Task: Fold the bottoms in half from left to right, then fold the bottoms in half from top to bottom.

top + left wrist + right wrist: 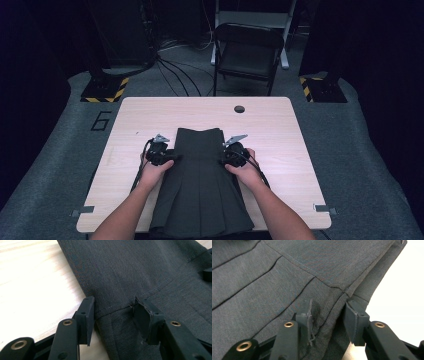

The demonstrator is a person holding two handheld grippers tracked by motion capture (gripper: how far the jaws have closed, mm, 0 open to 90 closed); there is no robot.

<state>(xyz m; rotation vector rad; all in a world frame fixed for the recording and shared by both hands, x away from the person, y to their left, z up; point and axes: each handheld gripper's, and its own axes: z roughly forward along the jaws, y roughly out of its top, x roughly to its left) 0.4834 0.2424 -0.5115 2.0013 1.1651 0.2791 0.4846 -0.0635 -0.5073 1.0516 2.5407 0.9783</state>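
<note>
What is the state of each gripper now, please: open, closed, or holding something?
Left gripper: open, jaws around the left edge of the dark pleated skirt, not clamped.
Right gripper: open, jaws around the skirt's right edge, not clamped.

Dim room, table (150,115) lit from above; close views sharp, pale wood overexposed.

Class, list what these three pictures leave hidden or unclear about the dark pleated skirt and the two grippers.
- Skirt hem: high view, cut off by the bottom edge.
- Left gripper and right gripper: gripper views, fabric lies between the fingers; whether they pinch it is unclear.
- Table under the skirt: hidden by cloth.
</note>
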